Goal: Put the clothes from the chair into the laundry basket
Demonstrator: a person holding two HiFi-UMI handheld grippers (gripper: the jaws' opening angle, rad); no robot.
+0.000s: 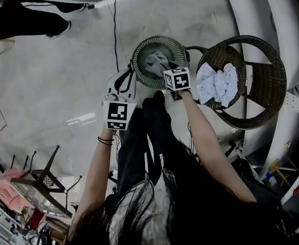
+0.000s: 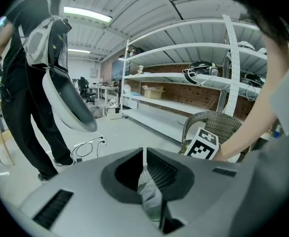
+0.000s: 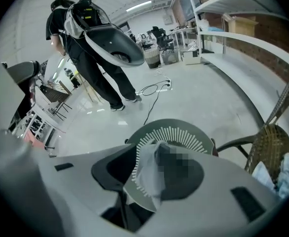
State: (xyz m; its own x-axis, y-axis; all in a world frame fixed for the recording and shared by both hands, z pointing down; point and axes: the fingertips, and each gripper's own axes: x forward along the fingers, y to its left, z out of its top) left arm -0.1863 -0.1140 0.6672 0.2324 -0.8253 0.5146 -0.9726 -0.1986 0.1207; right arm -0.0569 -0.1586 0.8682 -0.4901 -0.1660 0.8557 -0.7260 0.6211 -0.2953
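The round dark-green laundry basket (image 1: pixel 139 73) stands on the floor ahead of me, with grey cloth (image 1: pixel 158 61) inside. To its right, white clothes (image 1: pixel 218 83) lie in a heap on the wicker chair (image 1: pixel 264 80). My right gripper (image 1: pixel 168 68) hangs over the basket's right side. Its jaws stand apart around a grey garment (image 3: pixel 148 177) that droops over the basket (image 3: pixel 184 132), with a gap showing beside the cloth. My left gripper (image 1: pixel 122 80) sits lower, at the basket's left rim. Its jaws (image 2: pixel 143 154) are closed to a hairline slit, and I see nothing clamped.
A person in black (image 3: pixel 85 48) stands on the far side of the floor, and a cable (image 3: pixel 151 90) trails past their feet. White shelving (image 2: pixel 184 102) runs behind the chair. A folding rack with pink cloth (image 1: pixel 16 185) is at my lower left.
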